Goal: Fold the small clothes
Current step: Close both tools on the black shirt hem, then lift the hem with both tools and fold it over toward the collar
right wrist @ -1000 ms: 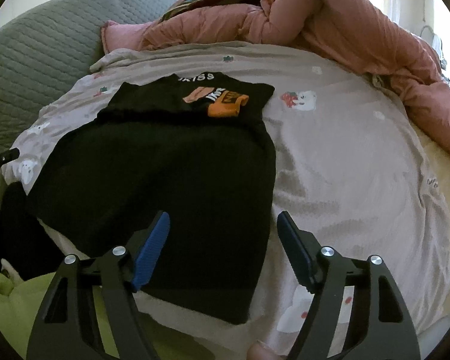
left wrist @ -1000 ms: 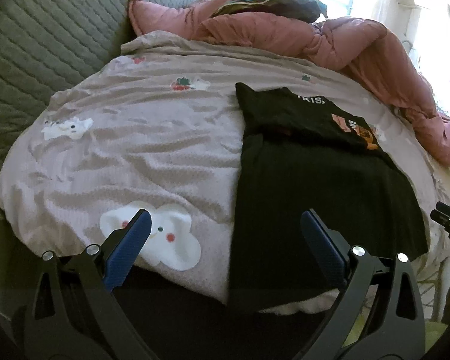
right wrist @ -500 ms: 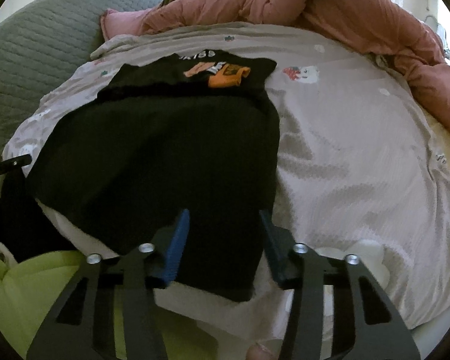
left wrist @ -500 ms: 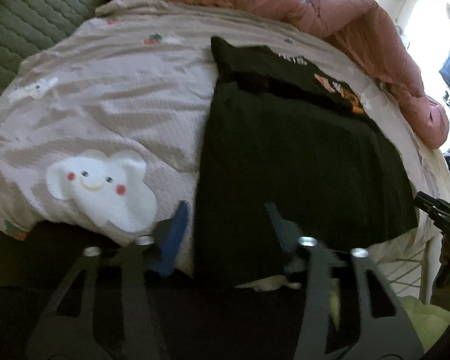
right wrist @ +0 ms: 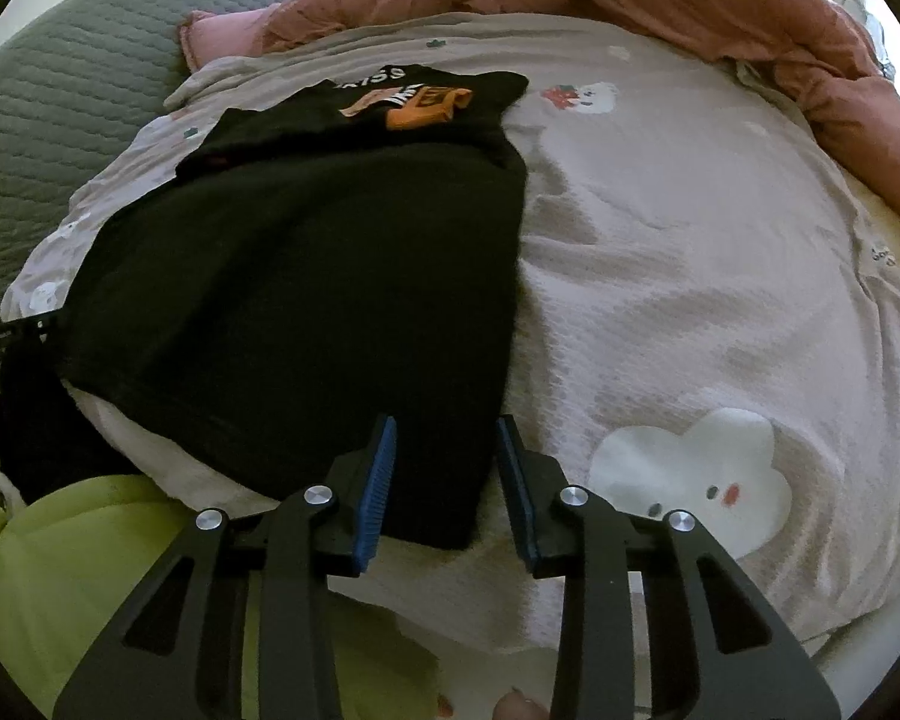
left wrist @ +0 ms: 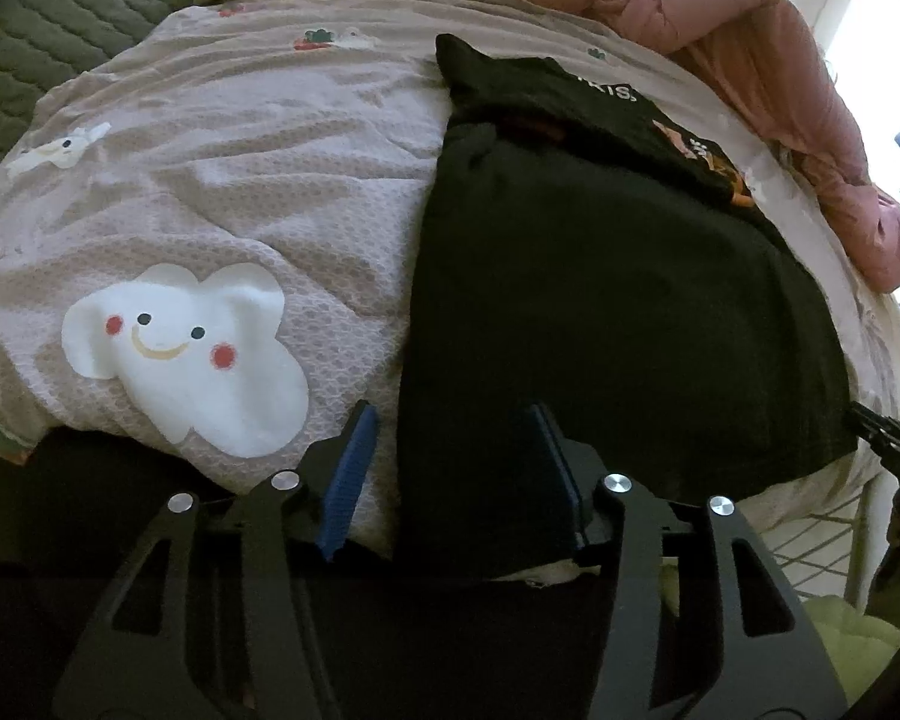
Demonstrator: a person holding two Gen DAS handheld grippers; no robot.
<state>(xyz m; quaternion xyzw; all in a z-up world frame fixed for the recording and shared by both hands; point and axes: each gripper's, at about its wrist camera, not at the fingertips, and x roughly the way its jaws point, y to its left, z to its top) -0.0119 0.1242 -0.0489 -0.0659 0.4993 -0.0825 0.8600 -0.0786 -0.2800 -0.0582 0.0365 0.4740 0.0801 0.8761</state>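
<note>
The left gripper (left wrist: 450,468) has just been widening, fingers apart astride the black garment's (left wrist: 600,312) near left corner at the bed's (left wrist: 240,192) near edge. The right gripper (right wrist: 444,480), just narrowing, stands parted across the near right corner (right wrist: 444,480). Bare bedspread lies either side; a pink duvet (right wrist: 720,6) bounds the far edge.

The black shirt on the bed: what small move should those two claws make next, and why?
Probably close both on the black shirt's near hem. The left gripper and right gripper each straddle a bottom corner, and their jaws have just been moving but do not yet visibly pinch the cloth.
</note>
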